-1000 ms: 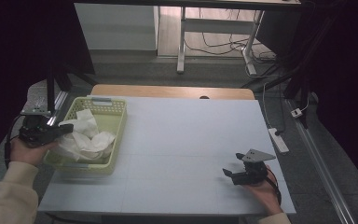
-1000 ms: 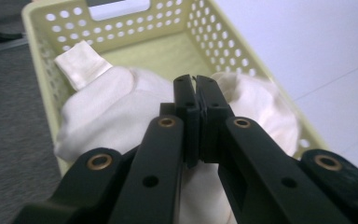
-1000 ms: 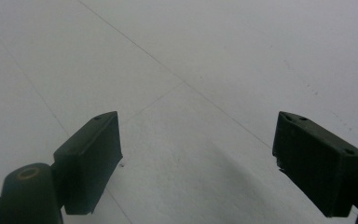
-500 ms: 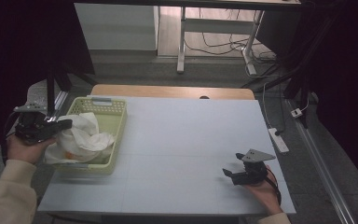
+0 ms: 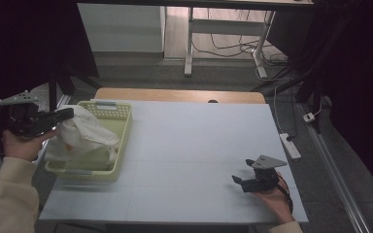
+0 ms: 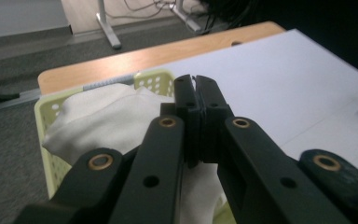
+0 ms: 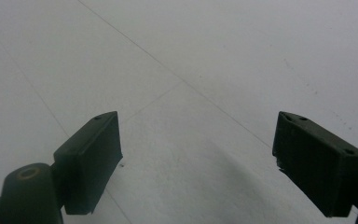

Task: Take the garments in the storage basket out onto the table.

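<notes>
Left gripper (image 5: pixel 67 114): held in the person's left hand (image 5: pixel 22 144) at the table's left edge, raised above the basket; jaws pressed together, clamped on a fold of white cloth (image 5: pixel 85 133); in the left gripper view the two black jaws meet tip to tip with the fabric bunched beneath them. White cloth: hangs from that grip, draped over the basket's left wall and down into it. Basket (image 5: pixel 121 127): pale yellow-green plastic, perforated walls, standing on the left part of the table. Table (image 5: pixel 199 145): white top, wooden strip along the far edge. Right gripper (image 5: pixel 239 181): held low in the person's right hand (image 5: pixel 275 200) near the front right corner of the table; jaws spread wide apart, nothing between them, bare tabletop beneath.
</notes>
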The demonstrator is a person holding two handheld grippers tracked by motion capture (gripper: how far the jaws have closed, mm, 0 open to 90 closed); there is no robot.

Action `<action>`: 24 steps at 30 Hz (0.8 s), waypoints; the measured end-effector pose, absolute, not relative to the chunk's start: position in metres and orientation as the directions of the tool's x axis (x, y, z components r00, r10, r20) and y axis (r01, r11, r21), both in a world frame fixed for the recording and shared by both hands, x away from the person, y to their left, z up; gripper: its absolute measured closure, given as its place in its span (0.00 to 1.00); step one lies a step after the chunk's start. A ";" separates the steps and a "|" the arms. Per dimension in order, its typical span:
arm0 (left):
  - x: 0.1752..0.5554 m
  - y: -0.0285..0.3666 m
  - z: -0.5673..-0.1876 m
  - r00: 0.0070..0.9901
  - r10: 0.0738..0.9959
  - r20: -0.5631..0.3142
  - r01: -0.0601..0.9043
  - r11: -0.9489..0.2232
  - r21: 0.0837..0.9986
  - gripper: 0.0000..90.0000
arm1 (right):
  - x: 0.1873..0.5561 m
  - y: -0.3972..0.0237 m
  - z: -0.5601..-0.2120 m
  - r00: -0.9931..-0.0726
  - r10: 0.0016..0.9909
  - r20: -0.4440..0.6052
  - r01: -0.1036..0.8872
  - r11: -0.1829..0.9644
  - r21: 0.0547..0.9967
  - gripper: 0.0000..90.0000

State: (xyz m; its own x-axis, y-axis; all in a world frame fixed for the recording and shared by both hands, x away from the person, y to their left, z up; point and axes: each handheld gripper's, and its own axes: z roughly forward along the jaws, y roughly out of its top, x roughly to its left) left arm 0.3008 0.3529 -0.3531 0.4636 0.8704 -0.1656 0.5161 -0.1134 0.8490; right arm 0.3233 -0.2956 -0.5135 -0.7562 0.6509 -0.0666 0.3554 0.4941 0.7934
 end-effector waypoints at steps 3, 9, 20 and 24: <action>0.301 0.353 -0.348 0.465 0.867 -0.179 0.503 -0.092 0.859 0.99 | 0.323 -0.296 -0.513 -0.756 0.651 -0.065 0.356 0.493 0.794 0.17; 0.302 0.351 -0.337 0.482 0.851 -0.210 0.477 -0.054 0.877 0.99 | 0.324 -0.296 -0.514 -0.757 0.650 -0.064 0.357 0.494 0.793 0.17; 0.299 0.343 -0.314 0.515 0.831 -0.210 0.398 -0.014 0.917 0.99 | 0.324 -0.296 -0.514 -0.756 0.651 -0.064 0.358 0.493 0.793 0.17; 0.297 0.345 -0.305 0.521 0.824 -0.221 0.371 0.015 0.929 0.99 | 0.324 -0.296 -0.514 -0.755 0.653 -0.062 0.358 0.490 0.795 0.17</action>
